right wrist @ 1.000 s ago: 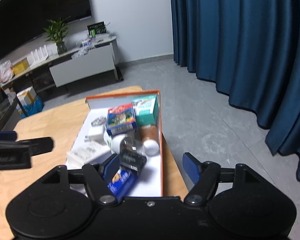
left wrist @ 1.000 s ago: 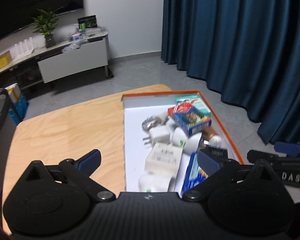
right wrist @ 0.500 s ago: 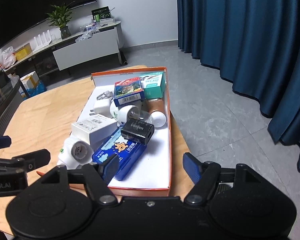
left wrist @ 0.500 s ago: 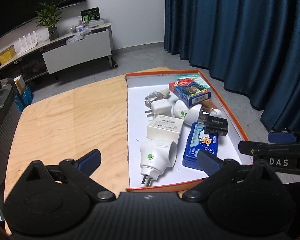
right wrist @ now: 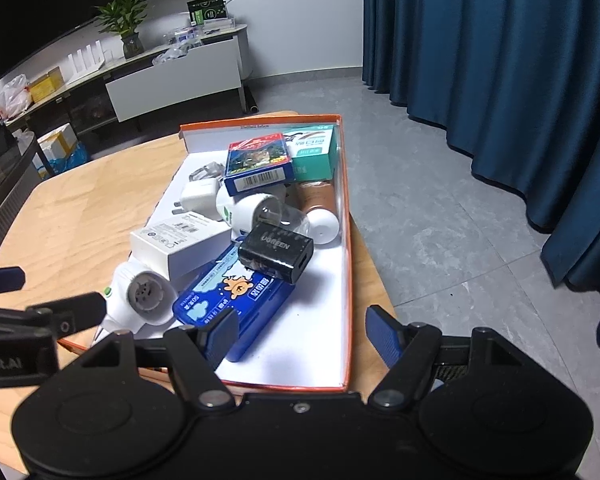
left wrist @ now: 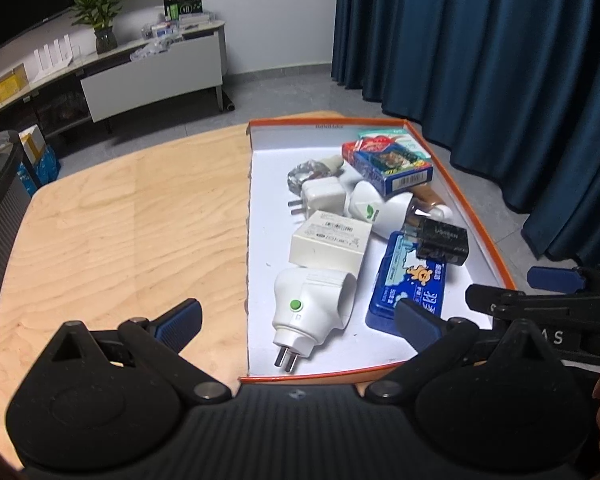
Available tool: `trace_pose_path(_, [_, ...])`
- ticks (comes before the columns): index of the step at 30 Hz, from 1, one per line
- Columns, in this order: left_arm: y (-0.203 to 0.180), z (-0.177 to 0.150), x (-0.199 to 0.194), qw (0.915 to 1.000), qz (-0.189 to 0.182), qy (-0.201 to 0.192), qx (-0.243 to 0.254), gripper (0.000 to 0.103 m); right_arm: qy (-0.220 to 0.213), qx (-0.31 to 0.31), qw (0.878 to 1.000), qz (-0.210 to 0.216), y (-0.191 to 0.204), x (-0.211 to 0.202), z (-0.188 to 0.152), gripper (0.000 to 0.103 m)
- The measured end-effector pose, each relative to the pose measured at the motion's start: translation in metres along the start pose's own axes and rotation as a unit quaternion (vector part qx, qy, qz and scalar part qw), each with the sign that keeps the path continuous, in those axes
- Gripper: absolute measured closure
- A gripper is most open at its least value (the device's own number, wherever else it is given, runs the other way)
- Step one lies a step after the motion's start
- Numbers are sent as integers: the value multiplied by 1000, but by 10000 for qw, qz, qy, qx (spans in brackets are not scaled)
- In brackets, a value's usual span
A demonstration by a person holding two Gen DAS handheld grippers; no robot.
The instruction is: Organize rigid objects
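An orange-rimmed white box (left wrist: 496, 256) (right wrist: 350, 248) lies on the wooden table (left wrist: 120, 224) (right wrist: 84, 200). It holds a white plug adapter (left wrist: 312, 304) (right wrist: 140, 292), a white carton (left wrist: 330, 244) (right wrist: 176, 244), a blue tin (left wrist: 410, 284) (right wrist: 236, 296), a black UGREEN charger (left wrist: 444, 240) (right wrist: 276, 250), a card box (left wrist: 388, 162) (right wrist: 258, 164), a teal box (right wrist: 314, 152), a white charger (left wrist: 324, 198) and a brown bottle (right wrist: 318, 208). My left gripper (left wrist: 296, 320) is open above the box's near edge. My right gripper (right wrist: 304, 330) is open over the box's near right corner.
The table's right edge drops to a grey floor (right wrist: 460, 220). Blue curtains (left wrist: 500, 60) hang at the right. A low cabinet (left wrist: 152, 76) with a plant (left wrist: 100, 12) stands at the back. Each gripper shows in the other's view, the right (left wrist: 548, 312) and the left (right wrist: 28, 332).
Both grippers have pulled back and risen from the box, so the whole box and its contents now show. Both stay open and empty.
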State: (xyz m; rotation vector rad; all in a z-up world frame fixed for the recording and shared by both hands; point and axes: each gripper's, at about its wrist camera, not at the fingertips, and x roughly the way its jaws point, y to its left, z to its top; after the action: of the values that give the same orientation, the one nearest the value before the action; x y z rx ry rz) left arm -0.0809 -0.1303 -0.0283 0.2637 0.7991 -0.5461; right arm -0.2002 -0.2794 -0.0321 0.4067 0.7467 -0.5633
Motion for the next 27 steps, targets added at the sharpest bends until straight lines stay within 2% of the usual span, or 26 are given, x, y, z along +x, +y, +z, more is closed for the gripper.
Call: trace_pose_path(27, [3, 4, 14, 9998, -74, 167, -127, 0, 80, -58, 9999, 25, 7, 15, 7, 19])
